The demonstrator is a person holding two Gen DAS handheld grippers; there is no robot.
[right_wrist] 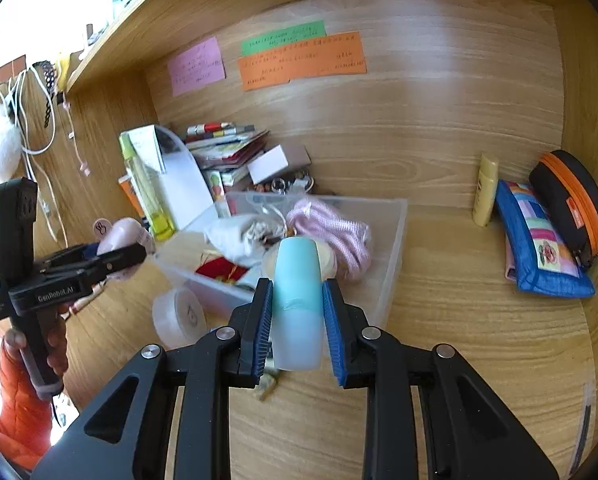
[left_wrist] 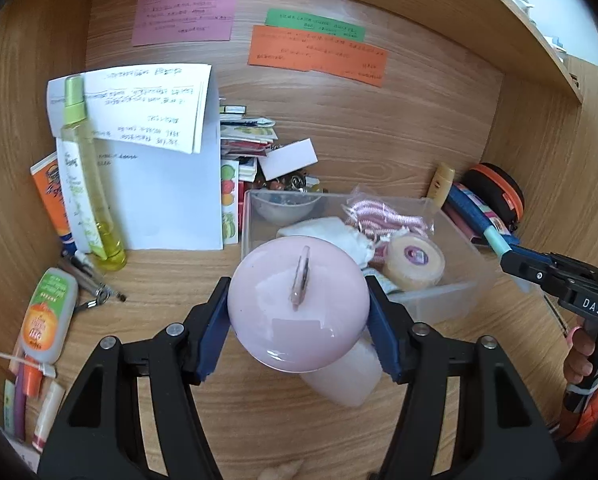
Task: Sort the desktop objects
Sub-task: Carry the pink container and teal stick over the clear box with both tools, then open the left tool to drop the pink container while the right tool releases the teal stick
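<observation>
- left gripper is clamped on the pink jar, held above the desk, before the clear box.
- right gripper is clamped on the light blue tube, just before this box.

Three coloured paper notes are up on the back panel: one pink note, one green note, one orange note. On the desk there is one clear plastic bin, and two pouches lean at the right, one blue patchwork pouch and one black case with an orange zip. Two grippers are in shot, each carrying one item: one pink round-lidded jar and one pale blue tube.
</observation>
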